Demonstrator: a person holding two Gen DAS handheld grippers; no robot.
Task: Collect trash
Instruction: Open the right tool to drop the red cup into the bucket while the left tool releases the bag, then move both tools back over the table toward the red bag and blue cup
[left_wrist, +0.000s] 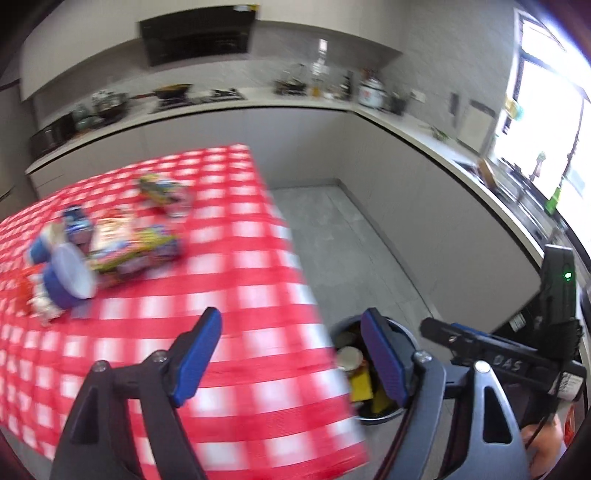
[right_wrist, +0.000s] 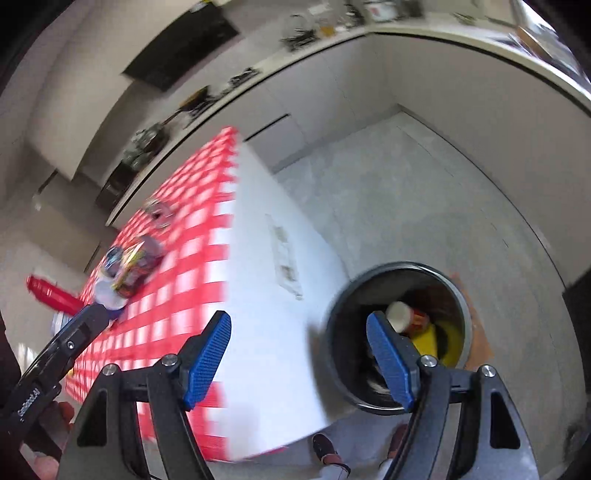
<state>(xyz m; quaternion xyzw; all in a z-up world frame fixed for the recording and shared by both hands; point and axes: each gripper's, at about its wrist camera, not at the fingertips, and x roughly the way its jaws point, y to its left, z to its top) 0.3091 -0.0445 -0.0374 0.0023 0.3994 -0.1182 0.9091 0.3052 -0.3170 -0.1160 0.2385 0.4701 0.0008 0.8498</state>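
Both frames are motion-blurred. My left gripper (left_wrist: 291, 354) is spread wide with nothing between the blue pads, hanging over the near edge of the red-and-white checked tablecloth (left_wrist: 236, 280). My right gripper (right_wrist: 299, 363) is also released and empty, jaws wide, with the bin at about 3 o'clock of its gap.

The trash bin (right_wrist: 460, 291), a dark round can on the floor just beside the table's corner, already holds some items: a white paper cup (right_wrist: 399, 314), something yellow (right_wrist: 447, 339), and a red-orange piece I can't identify.

Still on the table, at about 10 o'clock from my left gripper, is a cluster of litter: a colourful snack wrapper (left_wrist: 136, 251), a blue-and-white tub (left_wrist: 68, 280), a blue can-like item behind it, and red scraps at the far left edge. Another wrapper (left_wrist: 162, 190) lies farther back, toward 11 o'clock. A red bottle (right_wrist: 51, 293) shows at the left of the right wrist view; I can't tell what it rests on.

My judgement: task partly done, a few pieces binned and most of the pile left. Next is reaching back to the cluster.
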